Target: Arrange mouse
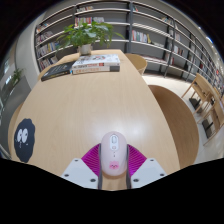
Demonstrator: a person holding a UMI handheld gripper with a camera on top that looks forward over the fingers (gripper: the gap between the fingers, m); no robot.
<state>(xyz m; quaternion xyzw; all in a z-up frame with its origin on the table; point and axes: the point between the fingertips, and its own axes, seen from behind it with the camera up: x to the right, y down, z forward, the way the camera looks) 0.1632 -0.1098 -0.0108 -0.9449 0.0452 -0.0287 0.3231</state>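
Note:
A white mouse [113, 154] with a pale pink rear and a scroll wheel lies lengthwise between my fingers, nose pointing away from me. My gripper [113, 165] is shut on it, with the magenta pads [93, 157] pressing on both of its sides. Its rear end is hidden low down between the fingers. Below it lies the round light wooden table [90, 105]. Away to the left, near the table's edge, is a black mouse mat [24, 138] with a white print.
At the table's far side lie a stack of books [96, 64] and a dark flat book [56, 71], with a potted green plant [85, 35] behind them. Bookshelves [150, 30] line the back wall. Wooden chairs and another table [205, 98] stand on the right.

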